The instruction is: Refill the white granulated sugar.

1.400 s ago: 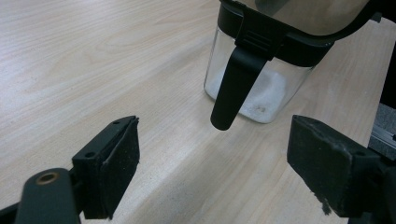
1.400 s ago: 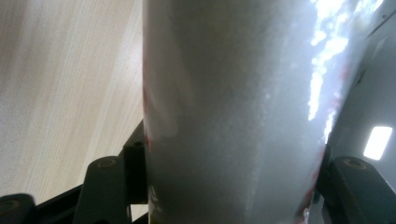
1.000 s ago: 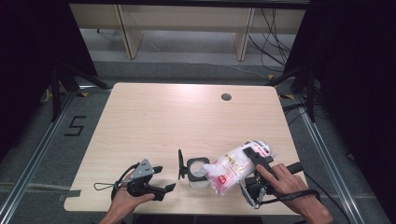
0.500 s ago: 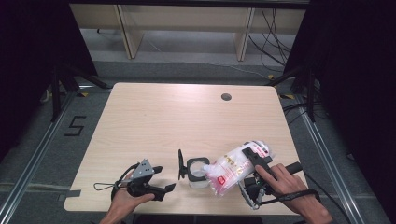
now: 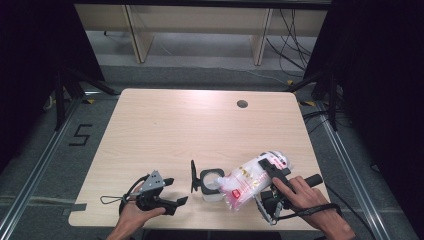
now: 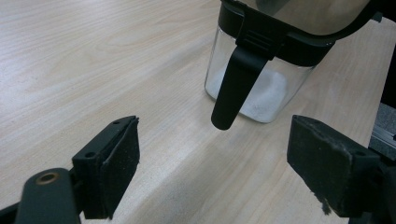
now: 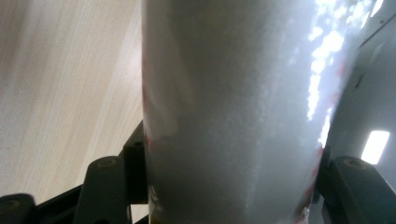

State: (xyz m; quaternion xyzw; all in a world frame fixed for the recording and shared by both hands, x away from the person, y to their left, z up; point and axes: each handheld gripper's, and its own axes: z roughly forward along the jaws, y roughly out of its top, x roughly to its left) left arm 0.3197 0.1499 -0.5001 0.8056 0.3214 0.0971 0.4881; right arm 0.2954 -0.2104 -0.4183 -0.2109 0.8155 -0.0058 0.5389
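A pale wood-grain table [image 5: 165,130] with rounded corners carries everything, and a round dark cable hole [image 5: 242,104] sits near its far edge. Beyond the table lie a grey floor, the legs of light wooden furniture and loose cables, with dark curtains on both sides; on the floor at the left a "5" [image 5: 81,135] is marked in dark tape. Near the front edge stands a small clear jar [image 5: 212,186] with a black rim, its black hinged lid [image 5: 193,176] swung open and upright on the jar's left. In the left gripper view white powder covers the jar's bottom and a black latch tab hangs down its side. The right gripper [image 5: 274,176] clamps a white plastic bag [image 5: 248,184] with red print, tilted so its lower end is over the jar's mouth; whether powder is falling cannot be made out. In the right gripper view the bag fills the space between the jaws, blurred and pressed by both. The left gripper [image 5: 174,194], held in the person's left hand [image 5: 131,216], rests on the table just left of the jar, its jaws spread wide apart and empty. The person's forearms are cut off by the bottom edge.
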